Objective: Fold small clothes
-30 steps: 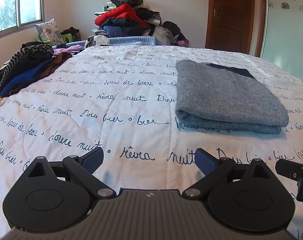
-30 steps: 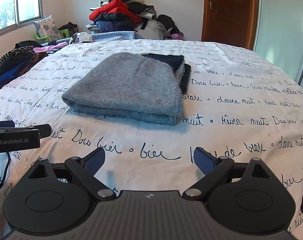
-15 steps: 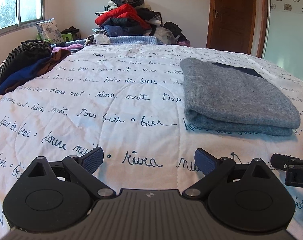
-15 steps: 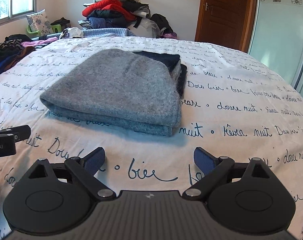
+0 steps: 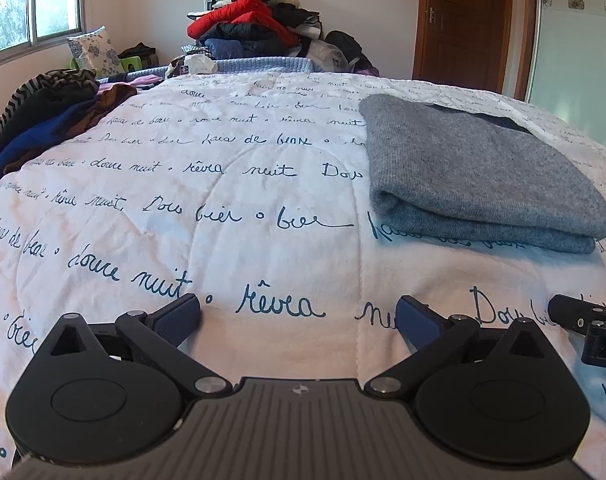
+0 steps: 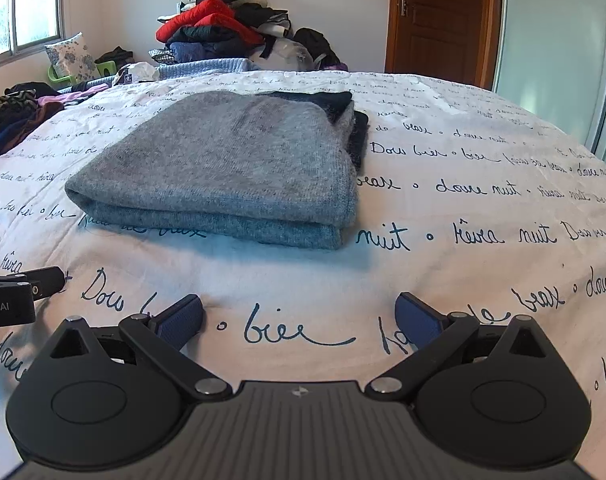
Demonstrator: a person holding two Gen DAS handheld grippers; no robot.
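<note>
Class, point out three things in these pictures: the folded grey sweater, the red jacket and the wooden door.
folded grey sweater [image 6: 231, 160], right wrist view, top face.
red jacket [image 5: 239, 16], left wrist view, middle.
wooden door [image 6: 439, 16], right wrist view, panel.

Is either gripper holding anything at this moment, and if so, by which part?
Nothing is held. The left gripper and right gripper have just opened wider, nothing between their jaws. The folded grey knitted sweater lies untouched on the script-printed white bedspread.

Left gripper [image 5: 299, 314] with jaws wide, just opened further, nothing between them, over white bedspread [image 5: 223, 216] with blue handwriting, folded grey sweater [image 5: 475, 176] at right, clothes pile [image 5: 259, 24] behind, right gripper [image 5: 587, 320] at edge.
</note>
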